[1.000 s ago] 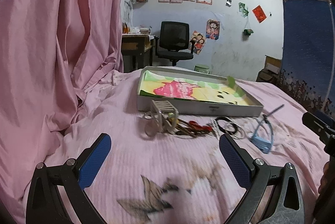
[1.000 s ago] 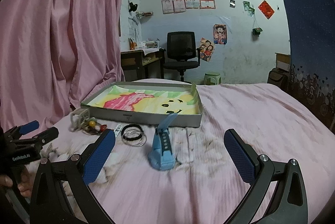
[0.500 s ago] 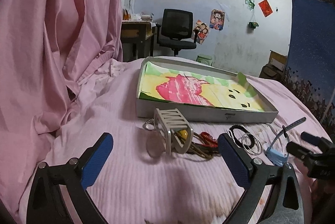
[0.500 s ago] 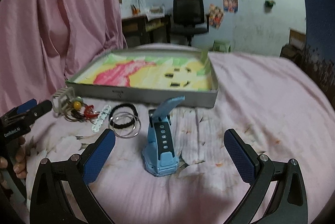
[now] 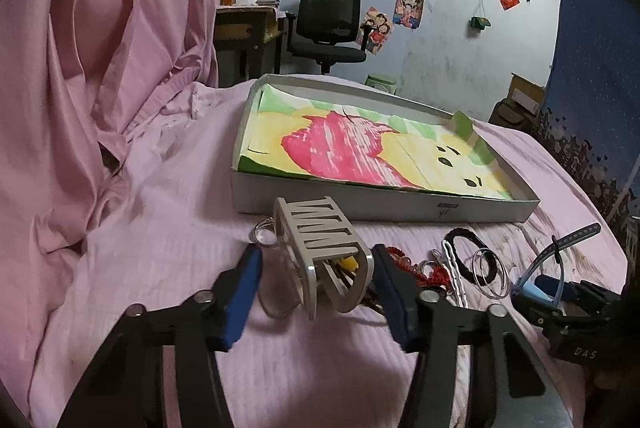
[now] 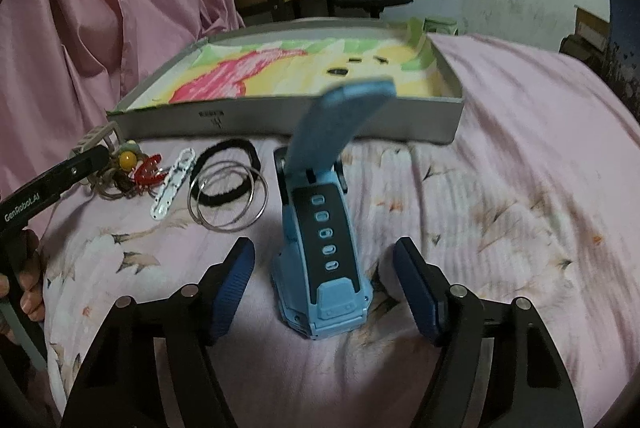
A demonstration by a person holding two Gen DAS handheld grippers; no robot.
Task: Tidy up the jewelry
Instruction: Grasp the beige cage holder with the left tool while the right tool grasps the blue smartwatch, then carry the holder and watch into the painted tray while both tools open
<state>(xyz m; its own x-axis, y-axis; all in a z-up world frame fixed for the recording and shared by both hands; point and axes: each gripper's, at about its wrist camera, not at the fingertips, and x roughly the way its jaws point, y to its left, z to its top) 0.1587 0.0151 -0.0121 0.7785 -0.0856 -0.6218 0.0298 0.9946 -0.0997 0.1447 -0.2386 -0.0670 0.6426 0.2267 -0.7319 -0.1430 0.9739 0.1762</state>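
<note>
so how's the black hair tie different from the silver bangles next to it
The black hair tie is a single thick, fuzzy, matte band; the silver bangles are several thin, shiny metal hoops stacked together. The bangles look a little wider and lie partly over the hair tie. Both are rings lying flat on the pink bedspread in front of the tray.

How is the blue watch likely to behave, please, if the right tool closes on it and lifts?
The blue watch probably lifts lightly. Its raised strap looks flexible, so it may flop. The bulky case between the open right tool should grip firmly.
</note>
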